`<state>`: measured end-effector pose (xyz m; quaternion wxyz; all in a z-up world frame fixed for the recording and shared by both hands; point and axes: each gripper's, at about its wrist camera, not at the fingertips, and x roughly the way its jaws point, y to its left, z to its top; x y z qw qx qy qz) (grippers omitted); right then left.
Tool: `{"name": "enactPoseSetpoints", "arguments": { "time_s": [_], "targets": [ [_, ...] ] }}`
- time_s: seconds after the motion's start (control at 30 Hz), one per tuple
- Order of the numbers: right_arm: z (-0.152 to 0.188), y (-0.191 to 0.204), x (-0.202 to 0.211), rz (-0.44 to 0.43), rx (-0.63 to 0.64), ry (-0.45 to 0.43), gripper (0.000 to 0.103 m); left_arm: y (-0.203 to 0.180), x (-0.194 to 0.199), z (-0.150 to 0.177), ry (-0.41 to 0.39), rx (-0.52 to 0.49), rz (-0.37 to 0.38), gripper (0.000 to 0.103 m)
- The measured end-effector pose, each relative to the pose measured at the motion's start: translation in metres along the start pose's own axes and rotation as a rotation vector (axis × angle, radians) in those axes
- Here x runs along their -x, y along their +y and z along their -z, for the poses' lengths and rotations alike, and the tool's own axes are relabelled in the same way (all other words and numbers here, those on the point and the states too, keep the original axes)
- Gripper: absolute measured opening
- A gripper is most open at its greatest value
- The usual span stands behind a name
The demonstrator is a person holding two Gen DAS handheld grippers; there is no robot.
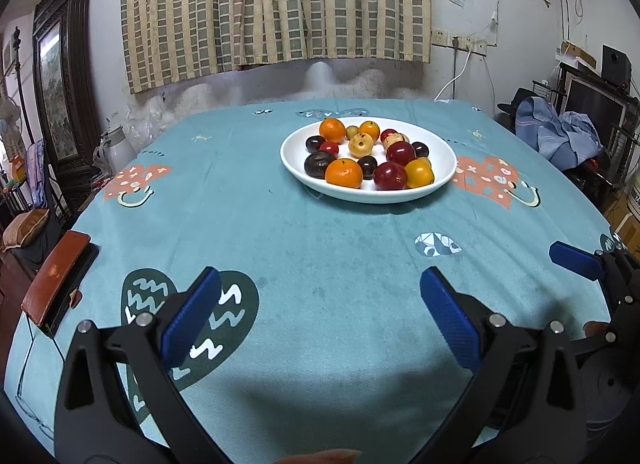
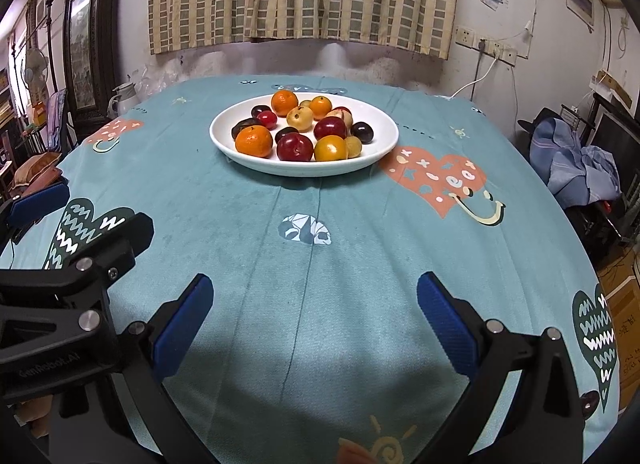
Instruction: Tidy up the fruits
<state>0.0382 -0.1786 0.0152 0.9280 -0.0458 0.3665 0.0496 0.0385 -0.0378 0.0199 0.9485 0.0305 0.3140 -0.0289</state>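
A white oval plate (image 1: 300, 144) (image 2: 224, 132) sits toward the far side of the table, heaped with several fruits: orange mandarins (image 1: 344, 173) (image 2: 254, 141), red plums (image 1: 390, 176) (image 2: 295, 147), dark plums (image 1: 318, 164), a yellow fruit (image 1: 419, 173) (image 2: 330, 148) and pale speckled ones (image 1: 361, 145) (image 2: 300, 118). My left gripper (image 1: 320, 316) hovers open over the near part of the table, well short of the plate. My right gripper (image 2: 314, 318) is open too, beside it and equally far from the plate. Neither holds anything.
A teal tablecloth (image 1: 320, 248) with heart prints covers the table. A brown chair back (image 1: 56, 276) stands at the left edge. A checked curtain (image 1: 276, 4) hangs behind; clothes (image 2: 576, 160) are piled on furniture at the right. The right gripper's fingertip (image 1: 574, 260) shows at the left view's right edge.
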Motion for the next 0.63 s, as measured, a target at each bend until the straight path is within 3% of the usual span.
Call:
{"name": "enactPoseSetpoints", "arguments": {
  "time_s": [0.63],
  "targets": [
    [-0.0004,0.001,0.0015,0.003,-0.001,-0.011,0.102,-0.0005,0.0008,0.0,-0.015,0.004,0.009,0.101]
  ]
}}
